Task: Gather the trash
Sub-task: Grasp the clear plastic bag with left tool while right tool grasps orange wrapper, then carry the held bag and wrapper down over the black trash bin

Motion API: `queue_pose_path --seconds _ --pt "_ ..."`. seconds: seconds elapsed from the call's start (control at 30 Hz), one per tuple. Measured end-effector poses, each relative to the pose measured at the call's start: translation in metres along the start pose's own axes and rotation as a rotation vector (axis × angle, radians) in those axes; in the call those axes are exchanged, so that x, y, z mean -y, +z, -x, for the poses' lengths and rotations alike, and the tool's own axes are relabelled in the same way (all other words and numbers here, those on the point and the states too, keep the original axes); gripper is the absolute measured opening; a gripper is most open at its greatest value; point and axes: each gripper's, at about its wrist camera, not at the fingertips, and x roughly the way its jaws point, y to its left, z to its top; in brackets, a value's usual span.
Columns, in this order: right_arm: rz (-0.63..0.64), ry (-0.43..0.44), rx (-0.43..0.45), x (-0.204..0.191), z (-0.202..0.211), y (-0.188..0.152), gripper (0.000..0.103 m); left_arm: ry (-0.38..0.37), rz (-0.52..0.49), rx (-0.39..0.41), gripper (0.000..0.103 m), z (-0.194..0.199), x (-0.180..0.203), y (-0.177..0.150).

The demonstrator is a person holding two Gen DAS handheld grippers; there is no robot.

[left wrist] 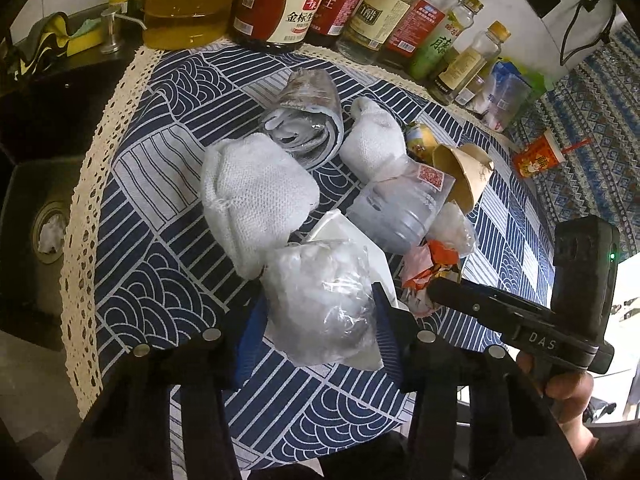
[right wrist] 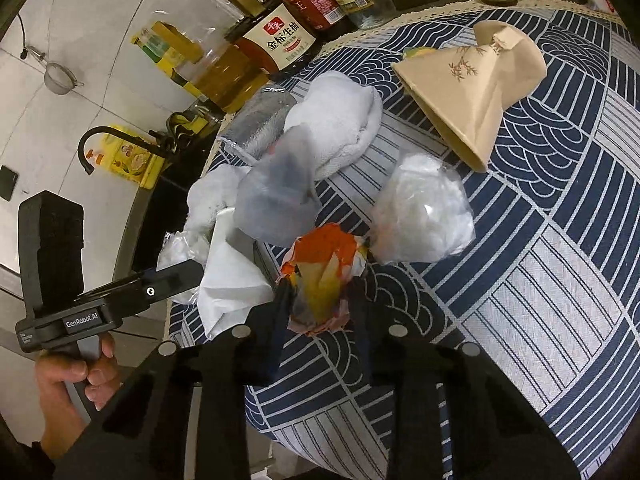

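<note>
A heap of trash lies on the blue patterned tablecloth point(left wrist: 160, 264). My left gripper point(left wrist: 316, 320) is shut on a crumpled clear plastic bag point(left wrist: 320, 300) with white stuffing; it also shows in the right wrist view point(right wrist: 178, 256). My right gripper point(right wrist: 320, 300) is shut on a crumpled orange and yellow wrapper point(right wrist: 320, 276), also seen in the left wrist view point(left wrist: 424, 276). Around them lie white cloth wads point(left wrist: 252, 196), a crushed clear bottle point(left wrist: 400, 208), a tan paper cone point(right wrist: 476, 88), a white paper sheet point(right wrist: 236, 284) and another clear bag point(right wrist: 424, 216).
Sauce and oil bottles point(left wrist: 280, 4) line the back of the cloth. A dark sink point(left wrist: 44, 184) lies to the left with a faucet point(right wrist: 100, 140). A small red carton point(left wrist: 536, 160) sits on a second cloth at the right.
</note>
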Motion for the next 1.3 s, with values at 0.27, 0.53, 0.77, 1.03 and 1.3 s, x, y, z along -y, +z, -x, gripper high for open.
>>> queue_pose_path --seconds 0.27,0.53,0.77,1.03,1.3 --pt "0.008 -0.005 0.024 -0.008 0.014 -0.007 0.028 -0.004 -0.010 0.023 0.048 0.014 0.003 -0.005" --pt "0.025 -0.016 0.052 -0.022 0.034 -0.026 0.028 -0.019 -0.022 0.049 0.048 0.032 0.006 -0.020" --pt "0.041 -0.017 0.053 -0.040 0.044 -0.054 0.028 -0.035 -0.025 0.061 0.048 0.047 0.007 -0.048" --pt "0.070 -0.006 0.028 -0.063 0.046 -0.088 0.028 -0.045 -0.007 0.046 0.048 0.056 -0.001 -0.088" --pt "0.114 0.001 -0.027 -0.088 0.036 -0.127 0.028 -0.050 0.035 0.017 0.048 0.059 -0.017 -0.136"
